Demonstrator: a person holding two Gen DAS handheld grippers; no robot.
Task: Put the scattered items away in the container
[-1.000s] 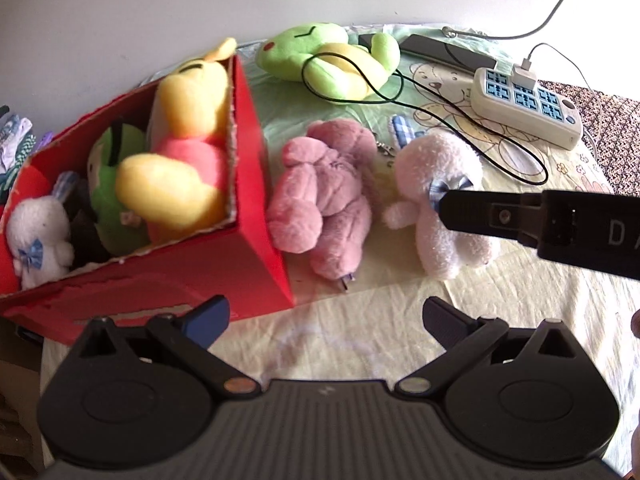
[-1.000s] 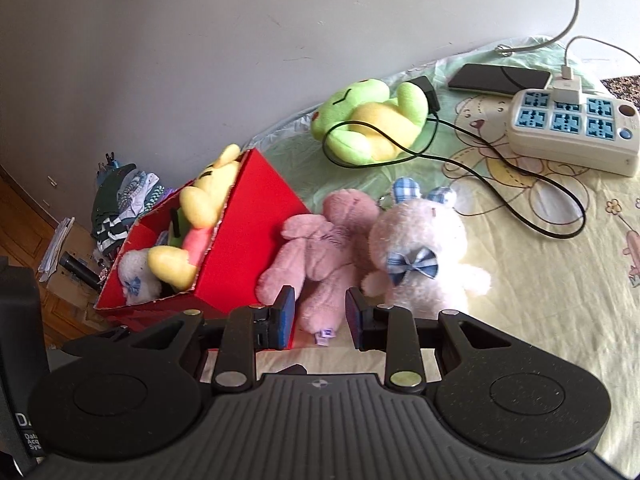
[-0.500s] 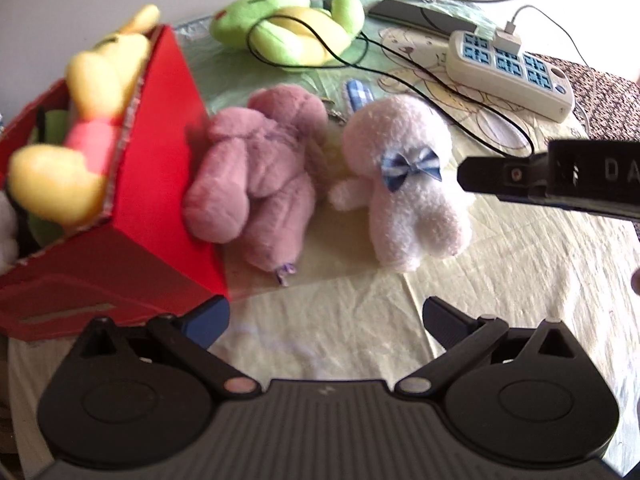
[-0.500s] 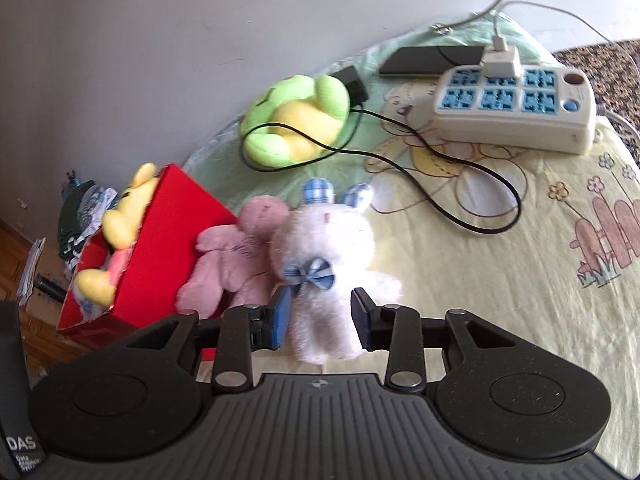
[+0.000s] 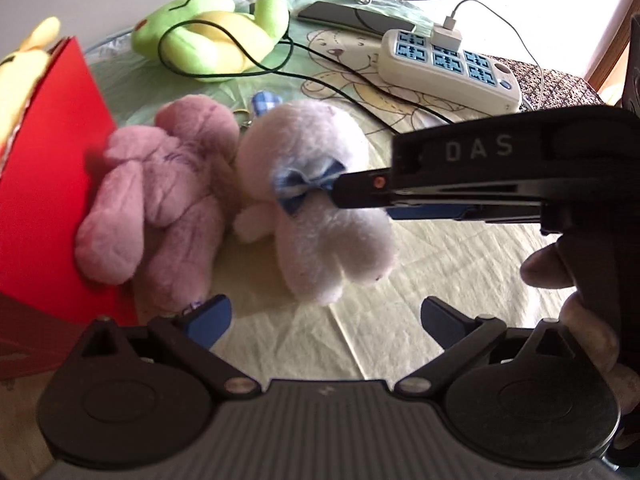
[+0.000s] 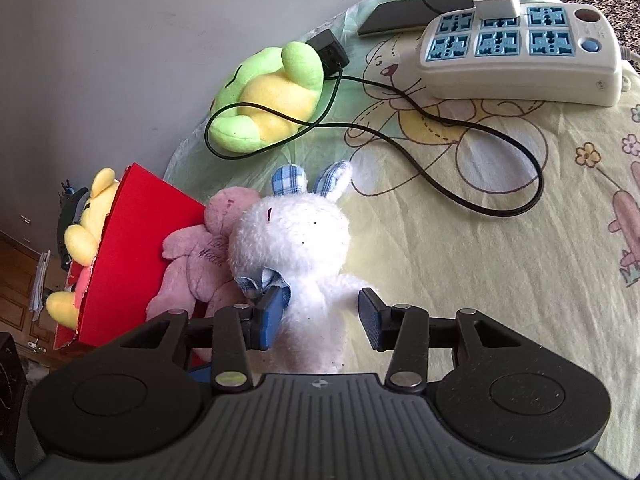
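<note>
A white plush rabbit [image 6: 296,240] with a blue checked bow lies on the yellow sheet; it also shows in the left wrist view [image 5: 320,208]. My right gripper [image 6: 320,316] is open, its fingers on either side of the rabbit's body. A pink plush bear [image 5: 160,200] lies beside it, against the red box [image 5: 44,184]. A yellow plush [image 6: 86,232] sits in the box. A green and yellow plush [image 5: 208,36] lies at the back under a black cable. My left gripper [image 5: 324,316] is open and empty, just in front of the rabbit and bear.
A white power strip [image 6: 516,52] with a plugged charger and a dark phone [image 5: 352,16] lie at the back right. A black cable [image 6: 440,140] loops across the sheet. The right gripper's body [image 5: 500,176] crosses the left wrist view. The floor lies left of the box.
My right gripper has moved forward and opened wider, now straddling the white rabbit. My left gripper has moved right and closer to the two plush toys; the box has slid to the view's left edge.
</note>
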